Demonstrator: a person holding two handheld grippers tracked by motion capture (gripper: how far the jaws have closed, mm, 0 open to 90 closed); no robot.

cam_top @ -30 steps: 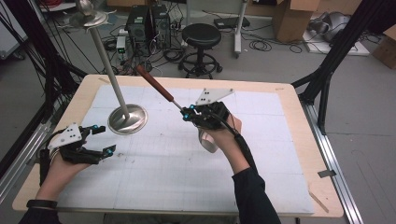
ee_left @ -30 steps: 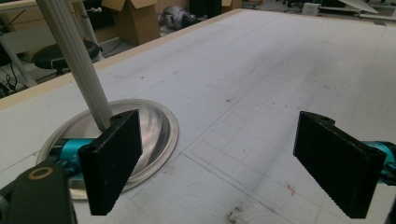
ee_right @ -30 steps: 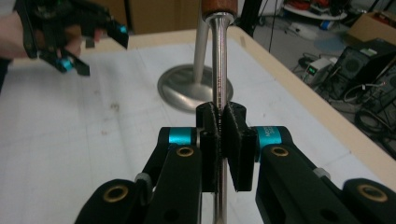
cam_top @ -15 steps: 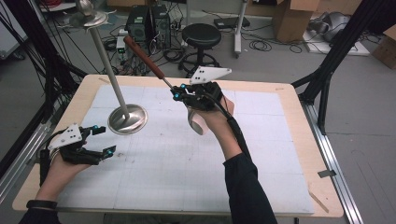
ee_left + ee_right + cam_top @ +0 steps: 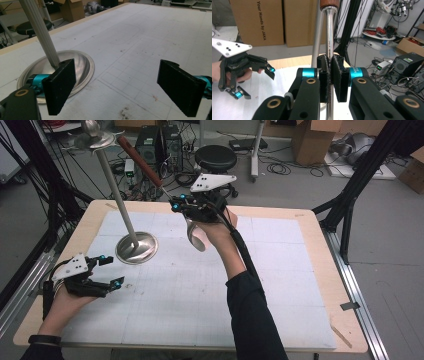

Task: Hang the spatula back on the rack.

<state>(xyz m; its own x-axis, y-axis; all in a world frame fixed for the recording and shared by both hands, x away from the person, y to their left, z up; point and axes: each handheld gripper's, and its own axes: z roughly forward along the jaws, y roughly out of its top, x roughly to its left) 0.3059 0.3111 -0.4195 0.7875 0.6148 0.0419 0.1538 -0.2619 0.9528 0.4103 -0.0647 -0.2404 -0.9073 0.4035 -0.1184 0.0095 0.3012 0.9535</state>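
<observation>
My right gripper (image 5: 176, 206) pinches the ladle (image 5: 196, 234) shaft, lifted near the stand (image 5: 136, 247). Left gripper (image 5: 111, 271) rests spread on the table (image 5: 280, 270).

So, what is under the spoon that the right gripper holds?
The spoon, clamped in the right gripper, hangs over the gridded table mat. The mat there looks bare; the person's hand covers a part.

Right gripper view: ladle (image 5: 329, 37) handle cut off at top edge, bowl hidden below jaws. Left gripper view: stand (image 5: 40, 35) pole cropped at top.
</observation>
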